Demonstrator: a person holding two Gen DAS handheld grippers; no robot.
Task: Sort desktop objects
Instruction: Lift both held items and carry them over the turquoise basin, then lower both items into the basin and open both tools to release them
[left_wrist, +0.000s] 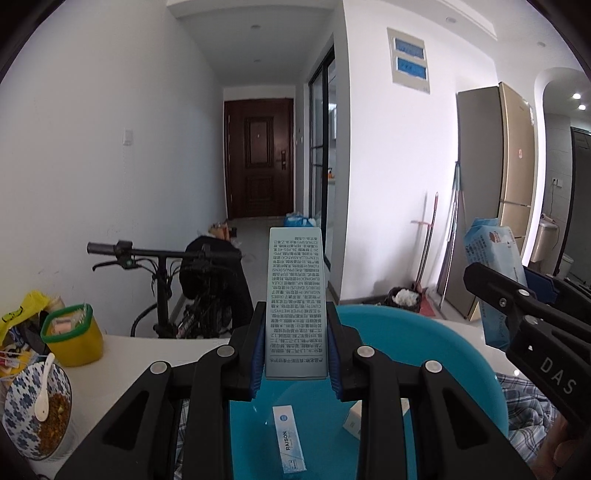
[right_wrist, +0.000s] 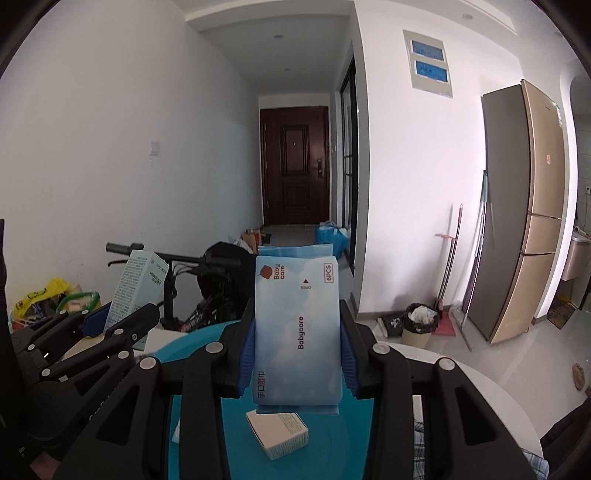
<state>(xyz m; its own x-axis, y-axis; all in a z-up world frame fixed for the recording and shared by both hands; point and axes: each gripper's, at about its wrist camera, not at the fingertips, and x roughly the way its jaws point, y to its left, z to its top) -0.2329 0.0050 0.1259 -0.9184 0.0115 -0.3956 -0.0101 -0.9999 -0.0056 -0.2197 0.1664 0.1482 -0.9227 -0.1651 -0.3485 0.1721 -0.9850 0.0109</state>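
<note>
Left gripper (left_wrist: 295, 354) clamps a pale box (left_wrist: 296, 302); right gripper (right_wrist: 297, 354) clamps a wipes pack (right_wrist: 297, 332), both above the blue basin (left_wrist: 424, 343)

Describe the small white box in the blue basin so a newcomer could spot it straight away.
Find the big blue basin on the white table. On its floor, below the wet-wipes pack in the right gripper, lies the small white box. Unlike the long RAISON box nearby, it is short and squat.

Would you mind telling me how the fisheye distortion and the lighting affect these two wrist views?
Left wrist view: fridge and wall edges bow strongly toward the rim, corners go black, yet the print on the tall box in the left tongs stays sharp. Right wrist view: same bending, bright daylight washes out the far right, wipes pack in the right tongs evenly lit.
</note>
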